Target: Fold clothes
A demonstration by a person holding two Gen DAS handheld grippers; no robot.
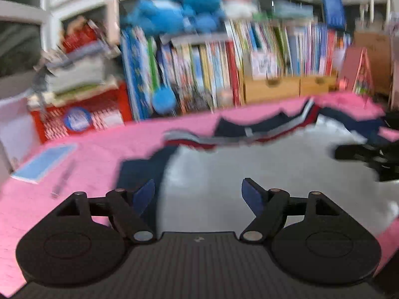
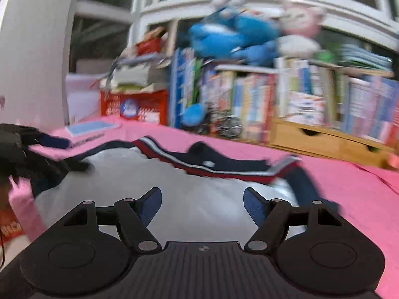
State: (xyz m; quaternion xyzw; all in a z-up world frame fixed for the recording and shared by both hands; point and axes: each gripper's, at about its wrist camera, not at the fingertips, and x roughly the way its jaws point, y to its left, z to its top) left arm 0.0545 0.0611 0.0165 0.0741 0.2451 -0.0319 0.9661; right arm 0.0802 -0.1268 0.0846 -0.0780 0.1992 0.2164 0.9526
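A white garment with navy sleeves and a red, white and navy striped collar lies spread on the pink table cover. In the left wrist view my left gripper is open above the garment's near left part, with nothing between its blue pads. The right gripper shows at that view's right edge. In the right wrist view the garment lies ahead, and my right gripper is open over its near right part, empty. The left gripper appears at the left edge there. Both views are blurred.
A blue booklet and a pen lie on the pink cover at the left. Behind the table stand a crowded bookshelf, wooden drawers, a red crate with stacked papers, and blue plush toys.
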